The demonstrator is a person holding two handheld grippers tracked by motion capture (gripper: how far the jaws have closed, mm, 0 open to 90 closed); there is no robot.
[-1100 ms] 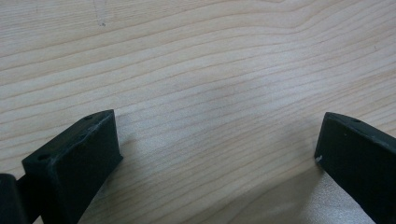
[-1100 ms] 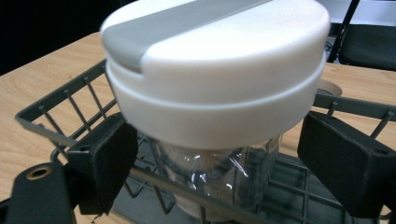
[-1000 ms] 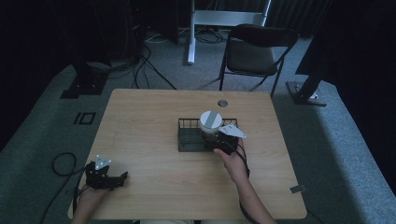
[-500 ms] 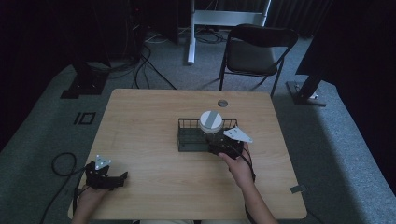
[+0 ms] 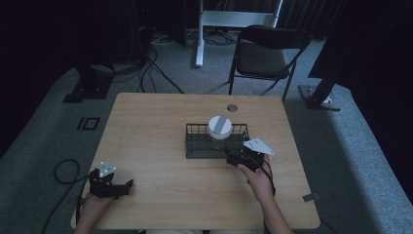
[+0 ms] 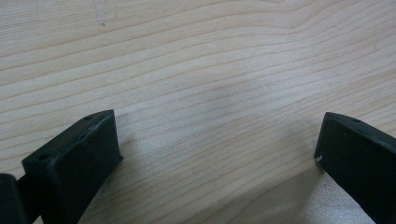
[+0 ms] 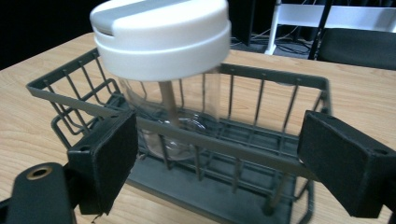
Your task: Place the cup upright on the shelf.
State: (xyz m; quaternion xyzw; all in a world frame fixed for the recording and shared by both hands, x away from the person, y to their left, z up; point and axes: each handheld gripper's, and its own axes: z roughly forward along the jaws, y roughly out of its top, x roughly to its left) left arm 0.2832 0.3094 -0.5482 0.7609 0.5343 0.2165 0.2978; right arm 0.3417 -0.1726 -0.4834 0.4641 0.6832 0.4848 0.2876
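Note:
A clear jar with a white lid (image 5: 220, 126) (image 7: 163, 56) stands upright inside a dark wire basket (image 5: 195, 144) (image 7: 261, 140) near the middle of the table. My right gripper (image 5: 239, 158) (image 7: 217, 156) is open just at the basket's near right side, its jaws spread wide in front of the wire wall, holding nothing. My left gripper (image 5: 119, 187) (image 6: 217, 154) rests open over bare wood at the table's near left corner, far from the basket.
The wooden table (image 5: 156, 122) has a round cable hole (image 5: 232, 107) at its far edge. A black folding chair (image 5: 265, 53) stands behind the table. Cables (image 5: 63, 168) trail on the grey carpet to the left.
My right gripper has drawn back a little from the jar toward the basket's near right corner. The left gripper has stayed put.

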